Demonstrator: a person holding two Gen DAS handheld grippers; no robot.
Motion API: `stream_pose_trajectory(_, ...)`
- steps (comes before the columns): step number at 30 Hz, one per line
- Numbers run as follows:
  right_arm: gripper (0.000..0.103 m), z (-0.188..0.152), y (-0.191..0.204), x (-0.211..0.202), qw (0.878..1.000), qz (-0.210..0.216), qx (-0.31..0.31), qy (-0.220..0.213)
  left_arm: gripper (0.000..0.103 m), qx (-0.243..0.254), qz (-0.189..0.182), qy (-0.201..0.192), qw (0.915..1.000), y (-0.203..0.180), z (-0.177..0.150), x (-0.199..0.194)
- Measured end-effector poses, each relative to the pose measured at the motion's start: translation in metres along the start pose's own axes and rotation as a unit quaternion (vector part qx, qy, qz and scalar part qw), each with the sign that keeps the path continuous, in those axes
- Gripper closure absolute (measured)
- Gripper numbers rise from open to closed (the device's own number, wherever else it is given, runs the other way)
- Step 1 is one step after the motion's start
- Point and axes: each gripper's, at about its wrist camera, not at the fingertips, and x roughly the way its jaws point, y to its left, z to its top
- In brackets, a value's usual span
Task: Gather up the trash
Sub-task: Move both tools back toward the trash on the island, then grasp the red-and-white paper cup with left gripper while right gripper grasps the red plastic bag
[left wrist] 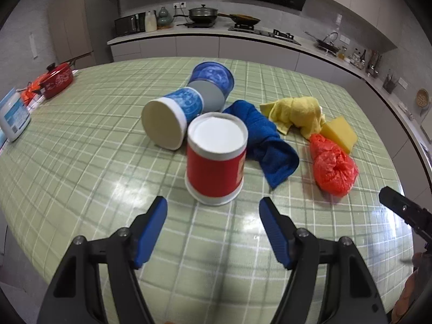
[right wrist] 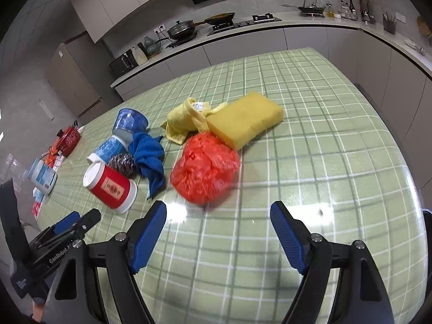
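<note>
Nothing collected yet, judging from the scene: all the clutter sits loose on the green checked tablecloth (right wrist: 310, 140), and no bin or bag opening anywhere in view. Taking the red cup (left wrist: 216, 162) as landmark: stands upside down just ahead of the left gripper (left wrist: 213, 210), whose blue jaws are spread wide and empty, not touching it. Just behind the red cup, a blue-and-white cup (left wrist: 172, 118) on its side, and behind that a second blue cup (left wrist: 213, 81), also tipped over. To the right of the red cup, touching or nearly so, a crumpled blue cloth (left wrist: 264, 140); between the cloth and the cups, seen only from the right wrist view, a steel scourer (right wrist: 122, 163). Farther right of the red cup, a crumpled red plastic bag (right wrist: 206, 166), right in front of the right gripper (right wrist: 218, 213), also gaping and holding nothing. Beyond the bag, a yellow cloth (right wrist: 183, 118) and a yellow sponge (right wrist: 245, 118), touching each other. Well left of the red cup, near the table edge, a white tub (left wrist: 13, 116) and a small red pot (left wrist: 58, 81). Everything left to do: probably cups and bag as trash.
</note>
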Motion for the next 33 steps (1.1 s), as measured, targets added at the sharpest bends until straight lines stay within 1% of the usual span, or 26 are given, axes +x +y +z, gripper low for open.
stream_pose_trajectory(4, 0.022, 0.006, 0.003, 0.01, 1.0, -0.016, 0.013, -0.003, 0.031, 0.012, -0.01, 0.001, 0.9999, 0.003, 0.008, 0.012)
stream_pose_trajectory(8, 0.021, 0.011, 0.01, 0.021, 0.999, -0.028, 0.022, -0.004, 0.031, 0.017, -0.02, -0.009, 0.9996, 0.009, 0.015, 0.017)
stream_pose_trajectory(15, 0.021, 0.018, 0.02, 0.041, 0.999, -0.043, 0.021, 0.005, 0.031, 0.026, -0.033, 0.002, 0.9991, 0.013, 0.024, 0.034)
stream_pose_trajectory(20, 0.021, 0.021, 0.021, 0.054, 0.999, -0.049, 0.021, 0.012, 0.031, 0.031, -0.034, 0.003, 0.9989, 0.012, 0.027, 0.043)
stream_pose_trajectory(25, 0.021, 0.022, 0.021, 0.07, 0.998, -0.052, 0.022, 0.026, 0.031, 0.027, -0.043, 0.015, 0.9986, 0.015, 0.026, 0.052)
stream_pose_trajectory(27, 0.021, 0.023, 0.022, 0.076, 0.998, -0.052, 0.022, 0.031, 0.034, 0.03, -0.053, 0.019, 0.9979, 0.016, 0.025, 0.054)
stream_pose_trajectory(28, 0.021, 0.023, 0.023, 0.079, 0.998, -0.053, 0.02, 0.032, 0.036, 0.032, -0.055, 0.018, 0.9978, 0.017, 0.024, 0.054)
stream_pose_trajectory(33, 0.021, 0.023, 0.023, 0.092, 0.997, -0.053, 0.02, 0.043, 0.041, 0.034, -0.067, 0.009, 0.9971, 0.015, 0.02, 0.048)
